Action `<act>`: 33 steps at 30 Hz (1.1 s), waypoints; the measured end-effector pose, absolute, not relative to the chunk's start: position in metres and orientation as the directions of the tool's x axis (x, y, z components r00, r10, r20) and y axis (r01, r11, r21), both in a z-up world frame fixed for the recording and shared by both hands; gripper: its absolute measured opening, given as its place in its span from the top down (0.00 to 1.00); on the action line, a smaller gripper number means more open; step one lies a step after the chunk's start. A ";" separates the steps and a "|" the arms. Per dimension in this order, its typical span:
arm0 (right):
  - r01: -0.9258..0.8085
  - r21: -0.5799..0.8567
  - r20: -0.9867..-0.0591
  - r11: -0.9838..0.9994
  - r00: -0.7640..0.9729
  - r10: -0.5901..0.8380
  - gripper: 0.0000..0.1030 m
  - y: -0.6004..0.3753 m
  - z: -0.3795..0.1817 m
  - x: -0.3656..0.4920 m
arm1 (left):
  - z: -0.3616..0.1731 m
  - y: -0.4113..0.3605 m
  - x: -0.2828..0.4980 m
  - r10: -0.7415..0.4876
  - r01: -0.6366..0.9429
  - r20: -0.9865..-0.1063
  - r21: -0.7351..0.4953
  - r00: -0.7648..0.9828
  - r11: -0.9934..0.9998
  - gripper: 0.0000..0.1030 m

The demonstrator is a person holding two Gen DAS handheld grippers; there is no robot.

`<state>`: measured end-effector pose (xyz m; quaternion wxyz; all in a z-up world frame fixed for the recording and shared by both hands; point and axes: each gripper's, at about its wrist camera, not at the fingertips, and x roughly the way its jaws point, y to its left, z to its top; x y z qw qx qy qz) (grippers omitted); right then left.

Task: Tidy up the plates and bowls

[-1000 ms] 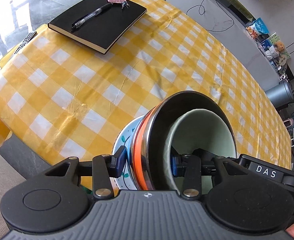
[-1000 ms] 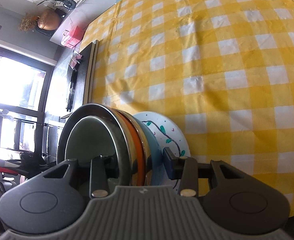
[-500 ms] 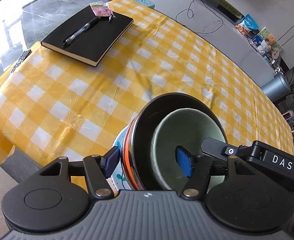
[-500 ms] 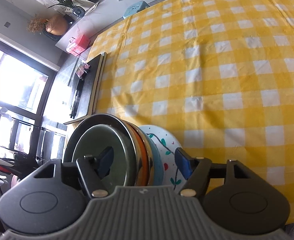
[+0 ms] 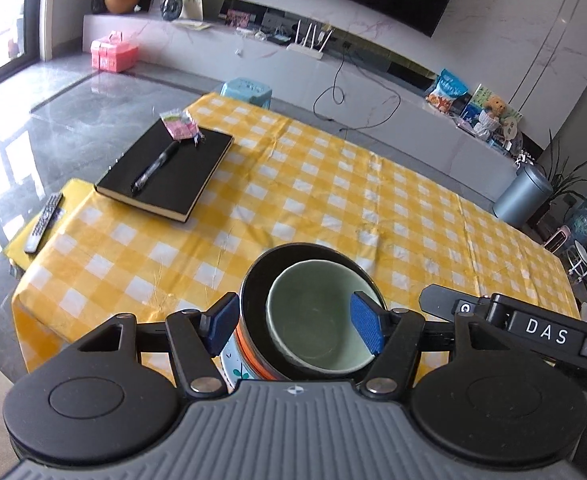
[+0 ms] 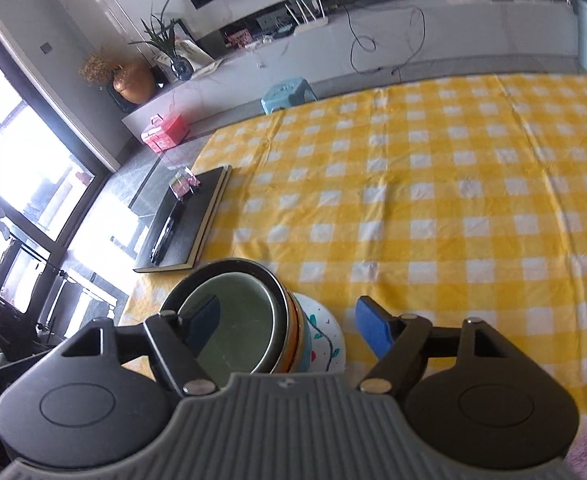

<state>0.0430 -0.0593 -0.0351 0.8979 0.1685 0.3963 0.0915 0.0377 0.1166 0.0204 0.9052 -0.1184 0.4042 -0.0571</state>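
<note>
A pale green bowl (image 5: 319, 314) sits nested in a dark steel bowl (image 5: 253, 300) atop a painted plate (image 6: 325, 338), stacked at the near edge of the yellow checked tablecloth (image 5: 313, 184). The left gripper (image 5: 295, 326) and right gripper (image 6: 285, 326) have just been opening; both stand wide, pads clear of the stack.
</note>
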 end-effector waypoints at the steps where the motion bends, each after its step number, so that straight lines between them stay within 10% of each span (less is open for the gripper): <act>1: -0.042 0.360 -0.666 0.932 0.688 0.288 0.28 -0.059 -0.030 0.036 | 0.024 0.114 0.032 -0.188 0.019 -0.705 -0.240 0.683 0.970 0.28; 16: -0.165 0.162 -0.525 0.973 0.821 0.226 0.18 -0.044 -0.009 -0.063 | 0.026 0.108 -0.054 -0.091 0.087 -0.589 -0.035 0.803 0.996 0.28; 33: -0.126 0.095 -0.658 0.987 0.736 0.157 0.12 -0.046 -0.070 -0.103 | -0.029 0.087 -0.095 -0.074 0.120 -0.678 0.020 0.731 0.993 0.23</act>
